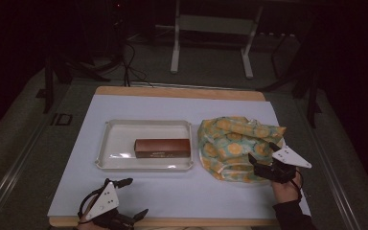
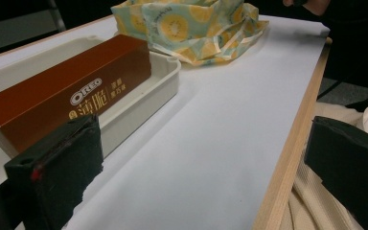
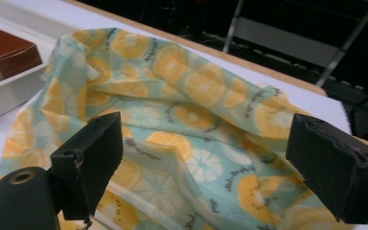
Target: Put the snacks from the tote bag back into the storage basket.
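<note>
A brown Oreo box (image 1: 162, 147) (image 2: 67, 98) lies in a white tray (image 1: 113, 143) (image 2: 165, 81) at mid-table. Right of the tray sits a crumpled cloth bag (image 1: 235, 143) (image 3: 172, 124) (image 2: 191, 26) printed with orange and kiwi slices on pale green. My right gripper (image 1: 262, 154) (image 3: 206, 167) hovers open just above the bag's near right part, one jaw on each side of a fold. My left gripper (image 1: 135, 197) (image 2: 201, 172) is open near the table's front edge, left of centre, with bare table between its jaws.
A white sheet (image 1: 182, 191) covers the wooden table (image 1: 182, 92). Beyond the far edge stands a white metal frame (image 1: 211, 28) on a dark floor, with cables (image 1: 132, 67). The wooden front edge (image 2: 292, 143) runs close by my left gripper.
</note>
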`<state>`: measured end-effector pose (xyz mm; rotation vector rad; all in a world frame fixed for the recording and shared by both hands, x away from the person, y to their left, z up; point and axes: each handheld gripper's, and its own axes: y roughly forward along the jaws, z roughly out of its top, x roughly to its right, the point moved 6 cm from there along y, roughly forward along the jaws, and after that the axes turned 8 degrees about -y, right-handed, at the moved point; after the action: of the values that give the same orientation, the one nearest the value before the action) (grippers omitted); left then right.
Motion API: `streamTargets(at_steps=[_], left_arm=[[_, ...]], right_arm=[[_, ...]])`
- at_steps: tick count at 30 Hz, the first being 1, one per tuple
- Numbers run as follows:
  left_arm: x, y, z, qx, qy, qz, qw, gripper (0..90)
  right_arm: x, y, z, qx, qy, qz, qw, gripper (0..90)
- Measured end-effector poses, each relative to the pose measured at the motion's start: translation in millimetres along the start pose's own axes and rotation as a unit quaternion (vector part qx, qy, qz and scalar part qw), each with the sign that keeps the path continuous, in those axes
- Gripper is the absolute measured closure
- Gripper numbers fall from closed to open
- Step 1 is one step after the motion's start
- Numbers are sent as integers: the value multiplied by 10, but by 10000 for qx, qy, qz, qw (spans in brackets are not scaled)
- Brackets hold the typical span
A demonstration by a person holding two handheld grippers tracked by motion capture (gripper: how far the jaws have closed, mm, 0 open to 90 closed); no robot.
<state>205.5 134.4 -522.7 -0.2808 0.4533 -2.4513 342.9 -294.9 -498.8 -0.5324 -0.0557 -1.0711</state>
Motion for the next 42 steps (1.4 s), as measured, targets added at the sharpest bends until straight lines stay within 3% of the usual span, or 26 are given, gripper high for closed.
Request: streamTargets(at_steps=[4, 8, 20, 28, 34, 42], left_arm=[[4, -3, 2, 14, 0, -11, 10000, 0], [5, -4, 5, 19, 0, -15, 10000, 0], [14, 0, 2, 1, 1, -25, 10000, 0], [11, -3, 2, 1, 4, -15, 10000, 0], [12, -3, 2, 2, 6, -19, 10000, 0], [11, 0, 3, 1, 5, -19, 10000, 0]], right_arm=[[22, -38, -46, 130, 60, -111, 9998, 124], [5, -62, -93, 128, -55, -137, 9998, 121], [13, -62, -117, 195, 70, -136, 9997, 122], [-3, -52, -122, 306, 20, -97, 9995, 121], [-56, -50, -97, 429, -164, -148, 9988, 117], [-46, -46, -103, 419, -64, -114, 9990, 118]])
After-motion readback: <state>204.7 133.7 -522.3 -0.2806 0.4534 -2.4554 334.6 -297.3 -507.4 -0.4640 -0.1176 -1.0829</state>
